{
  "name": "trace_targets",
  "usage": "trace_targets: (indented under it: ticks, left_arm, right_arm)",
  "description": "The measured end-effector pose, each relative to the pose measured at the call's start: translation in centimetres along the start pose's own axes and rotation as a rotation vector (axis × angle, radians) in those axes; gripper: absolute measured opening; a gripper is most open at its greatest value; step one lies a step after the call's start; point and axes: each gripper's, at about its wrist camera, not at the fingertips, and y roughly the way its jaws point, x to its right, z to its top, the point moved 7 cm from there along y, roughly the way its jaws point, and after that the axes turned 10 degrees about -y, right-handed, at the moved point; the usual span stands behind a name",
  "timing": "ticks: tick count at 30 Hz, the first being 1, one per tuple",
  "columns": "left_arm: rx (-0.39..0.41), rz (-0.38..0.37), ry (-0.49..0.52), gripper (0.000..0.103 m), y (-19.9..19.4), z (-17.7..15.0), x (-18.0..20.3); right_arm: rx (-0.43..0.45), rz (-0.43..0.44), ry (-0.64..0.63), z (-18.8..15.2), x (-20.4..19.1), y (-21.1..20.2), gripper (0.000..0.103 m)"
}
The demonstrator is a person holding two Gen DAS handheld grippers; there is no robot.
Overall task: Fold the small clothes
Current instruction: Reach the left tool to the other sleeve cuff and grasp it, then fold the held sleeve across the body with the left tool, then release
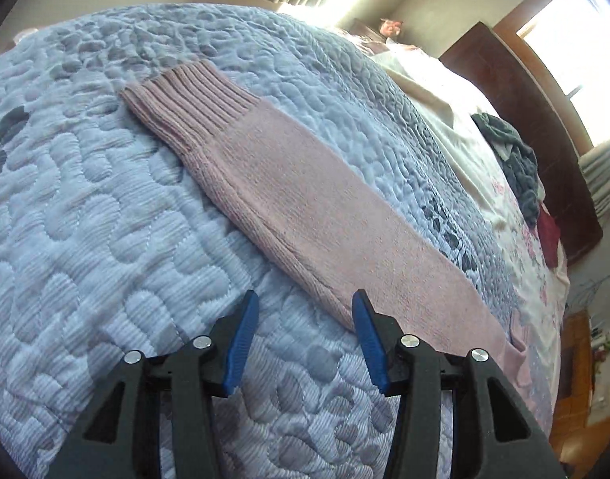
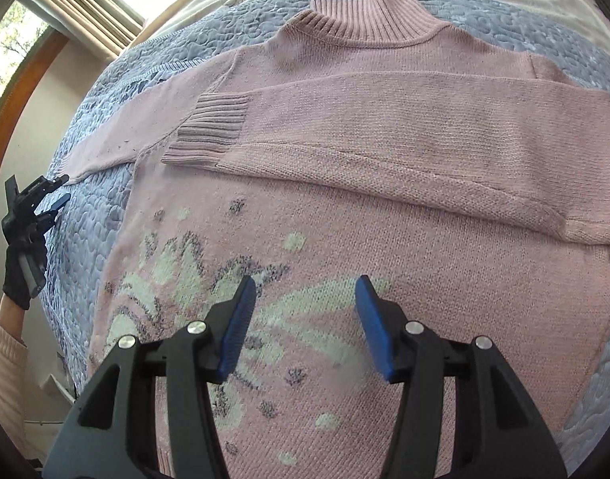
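pink sweater flat on the quilt, one sleeve folded

the sweater (image 2: pixel 345 219) lies flat on its back on the blue quilt (image 1: pixel 85 219), front up, ribbed collar (image 2: pixel 377 16) at the far end from the right gripper. a pale flower pattern (image 2: pixel 177 279) with grey flecks covers the lower front.

one sleeve (image 2: pixel 385 135) is folded across the chest just below the collar, its ribbed cuff (image 2: pixel 209 131) ending near the opposite shoulder seam. the other sleeve (image 1: pixel 305 199) stretches straight out from the sweater over the quilt, flat, with its own ribbed cuff (image 1: pixel 189 99) at the far end.

the right gripper (image 2: pixel 305 319) hovers above the flower pattern on the sweater's lower front, jaws wide apart, nothing between the blue pads (image 2: pixel 237 331).

the left gripper (image 1: pixel 305 339) sits over the near part of the outstretched sleeve, at the sleeve's edge, jaws wide and empty; one pad is over the bare quilt, the other over the knit. whether either pad touches the fabric cannot be told. in the right wrist view this gripper (image 2: pixel 51 199) shows beside the sweater past the outstretched sleeve, held by a black-gloved hand (image 2: pixel 23 263) with a cream cuff (image 2: pixel 5 359) below it.

beyond the quilt, away from the sweater, lie a white floral sheet (image 1: pixel 464 127), a dark grey heap of clothes (image 1: pixel 516 159) and a red piece (image 1: pixel 548 235), against a dark wooden headboard (image 1: pixel 536 111).
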Motion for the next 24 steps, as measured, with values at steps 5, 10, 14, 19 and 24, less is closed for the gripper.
trace_targets:
  ticks: [5,10,14,19,24]
  left_arm:
    - [0.034,-0.034,-0.078,0.049,1.3,2.7,-0.7]
    - [0.056,-0.030,-0.091,0.049,2.4,4.1,-0.4]
    - [0.065,-0.033,-0.092,0.047,2.7,4.5,-0.3]
    - [0.076,0.015,-0.078,0.020,2.8,4.9,-0.5]
    - [0.079,-0.001,-0.074,0.007,2.2,4.8,-0.4]
  right_arm:
    - [-0.012,0.003,0.026,-0.6,0.7,1.1,0.052]
    - [-0.014,0.003,0.028,-0.5,0.9,1.5,0.052]
    - [-0.013,-0.003,0.025,-0.4,0.8,1.8,0.052]
    - [-0.008,0.001,0.019,-0.4,0.8,1.9,0.052]
    - [-0.002,0.013,0.025,-0.6,0.9,1.6,0.052]
